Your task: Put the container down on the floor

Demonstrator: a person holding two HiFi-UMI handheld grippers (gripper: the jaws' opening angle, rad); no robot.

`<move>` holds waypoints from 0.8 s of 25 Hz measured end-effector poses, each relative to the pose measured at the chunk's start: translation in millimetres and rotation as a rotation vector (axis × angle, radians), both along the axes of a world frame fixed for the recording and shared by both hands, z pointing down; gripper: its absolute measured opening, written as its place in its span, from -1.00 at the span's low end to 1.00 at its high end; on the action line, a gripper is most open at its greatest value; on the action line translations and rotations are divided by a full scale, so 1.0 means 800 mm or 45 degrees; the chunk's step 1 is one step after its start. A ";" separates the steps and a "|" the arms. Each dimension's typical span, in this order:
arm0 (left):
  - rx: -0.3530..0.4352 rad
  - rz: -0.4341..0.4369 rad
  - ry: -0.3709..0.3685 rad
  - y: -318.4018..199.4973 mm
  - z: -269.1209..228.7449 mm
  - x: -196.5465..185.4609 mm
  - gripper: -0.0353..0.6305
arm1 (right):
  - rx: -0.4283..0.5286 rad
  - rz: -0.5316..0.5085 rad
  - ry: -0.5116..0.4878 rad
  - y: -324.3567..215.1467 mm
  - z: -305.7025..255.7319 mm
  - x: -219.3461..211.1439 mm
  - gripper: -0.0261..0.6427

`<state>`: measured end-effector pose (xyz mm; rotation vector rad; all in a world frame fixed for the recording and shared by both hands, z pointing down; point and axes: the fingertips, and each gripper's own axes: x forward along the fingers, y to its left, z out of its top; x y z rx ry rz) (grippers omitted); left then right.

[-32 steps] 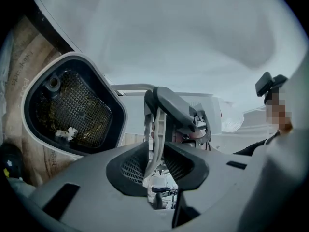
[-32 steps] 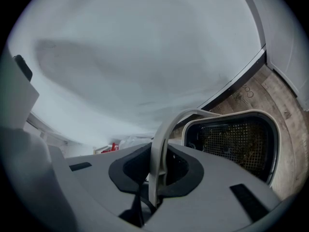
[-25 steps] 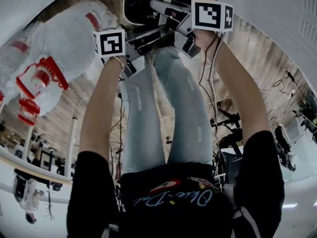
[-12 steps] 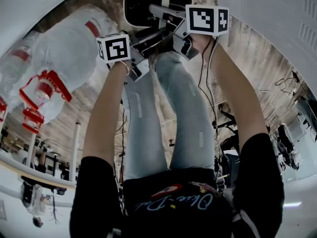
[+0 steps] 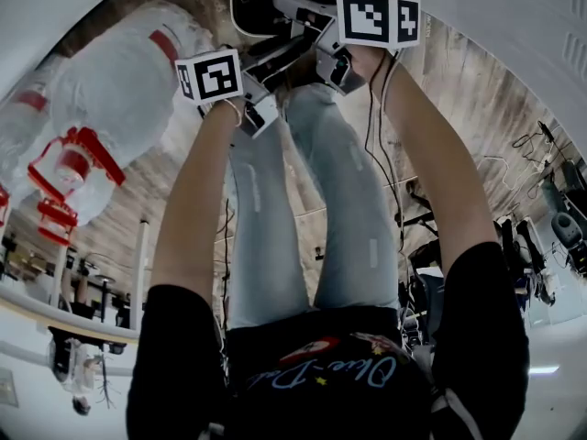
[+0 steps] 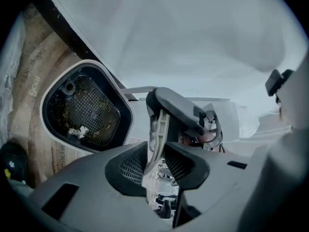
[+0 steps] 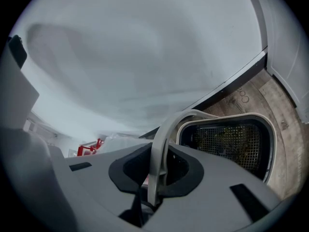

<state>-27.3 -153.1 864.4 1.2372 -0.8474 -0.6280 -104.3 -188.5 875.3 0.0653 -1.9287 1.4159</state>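
The left gripper [image 6: 155,159] has its pads on either side of the container's carrying handle [image 6: 176,108]. The handle's ribbed strip appears to touch both pads, though the jaws have just been opening. The right gripper [image 7: 157,170] is clamped firmly on the pale curved part of the same handle.

Below the grippers hangs the container [image 6: 123,124], a white-rimmed bin with a black inside, low over the wood-patterned floor [image 6: 34,81] and close beside a white wall. No view shows whether its base touches the floor yet.

The likely trouble is the loosening left grip. If it lets go before the base is down, the weight would fall on the right gripper alone. The bin could then swing on its handle, knock the wall or land tilted.

Inside the bin sits a mesh basket [image 6: 89,108] holding dark debris and a few pale scraps [image 6: 77,131], which a tilted landing could shake out
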 end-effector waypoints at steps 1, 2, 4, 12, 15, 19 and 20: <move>-0.008 0.005 -0.010 0.001 0.002 0.001 -0.63 | 0.001 0.003 0.011 0.000 0.002 0.002 -0.80; -0.017 0.014 -0.023 0.001 0.004 0.002 -0.63 | 0.003 0.003 0.023 0.000 0.005 0.004 -0.80; -0.028 0.030 -0.045 0.004 0.008 0.002 -0.63 | 0.004 0.003 0.039 0.002 0.009 0.006 -0.80; -0.018 0.019 -0.097 0.002 0.010 -0.008 -0.62 | 0.002 0.055 0.019 -0.002 0.008 -0.002 -0.68; -0.028 -0.010 -0.106 0.006 0.010 -0.013 -0.62 | 0.010 0.038 0.028 0.003 0.007 -0.008 -0.56; -0.043 -0.018 -0.124 0.007 0.011 -0.021 -0.62 | 0.008 0.052 0.051 0.004 0.009 -0.012 -0.52; -0.050 -0.035 -0.131 0.006 0.012 -0.026 -0.62 | 0.006 0.048 0.068 0.004 0.011 -0.010 -0.52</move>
